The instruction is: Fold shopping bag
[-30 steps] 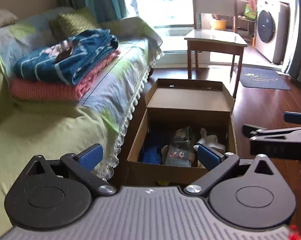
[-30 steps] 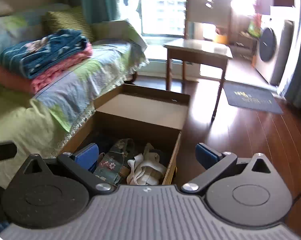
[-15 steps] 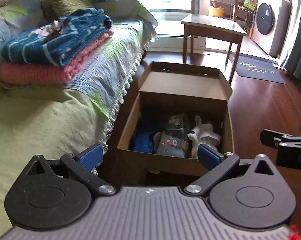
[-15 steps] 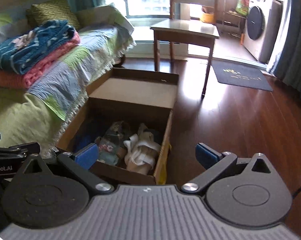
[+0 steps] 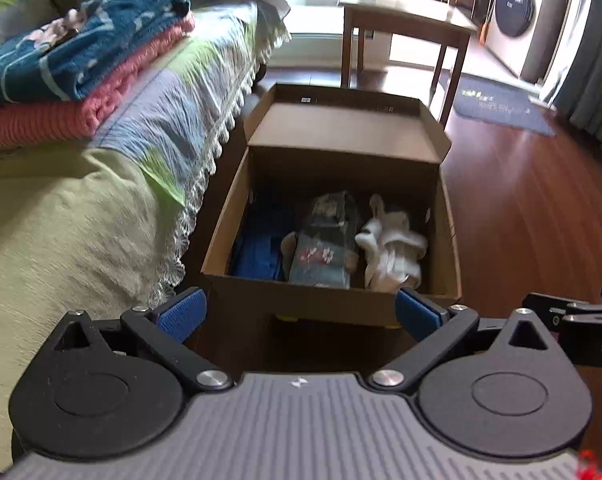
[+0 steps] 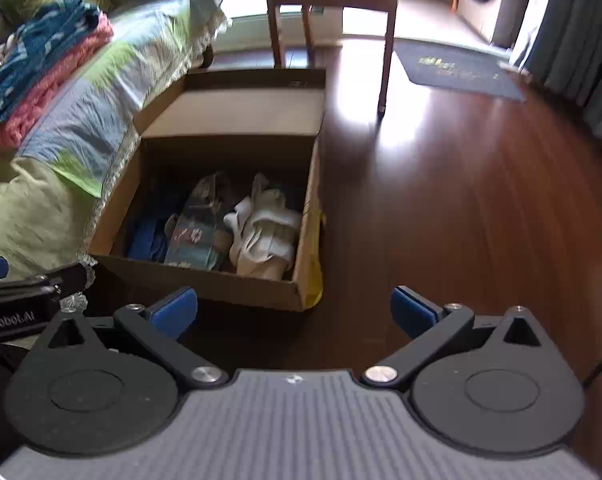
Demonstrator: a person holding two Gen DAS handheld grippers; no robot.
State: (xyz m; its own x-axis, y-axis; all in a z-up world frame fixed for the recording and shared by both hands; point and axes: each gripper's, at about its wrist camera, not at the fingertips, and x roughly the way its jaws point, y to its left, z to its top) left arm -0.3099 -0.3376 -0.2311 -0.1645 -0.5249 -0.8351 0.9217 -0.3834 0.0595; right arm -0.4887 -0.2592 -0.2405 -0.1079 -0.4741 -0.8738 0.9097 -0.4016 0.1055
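Both grippers hover side by side above the near edge of the cardboard box (image 5: 333, 216), tilted down toward it. The left gripper (image 5: 301, 314) has its jaws spread wide, blue pads well apart, nothing between them. The right gripper (image 6: 295, 310) matches it: jaws fully spread and empty, pointing at the box's near right corner and the glossy wooden floor (image 6: 461, 208).

The box is plain brown corrugated card, its far flap folded back, standing on the floor tight against the bed (image 5: 81, 216). Inside lie three soft bundles in a row: a blue fabric piece (image 5: 261, 248) on the left, a grey-green floral bag (image 5: 325, 244) in the middle, and a crumpled white cloth bag (image 5: 393, 248) on the right with limp straps. Which one is the shopping bag, I cannot tell.

The bed wears a textured green cover and a patchwork quilt with a lace fringe. On it sit folded blankets (image 5: 77, 60), knitted pink beneath patterned blue. Far behind stands a square wooden table (image 5: 405, 20).
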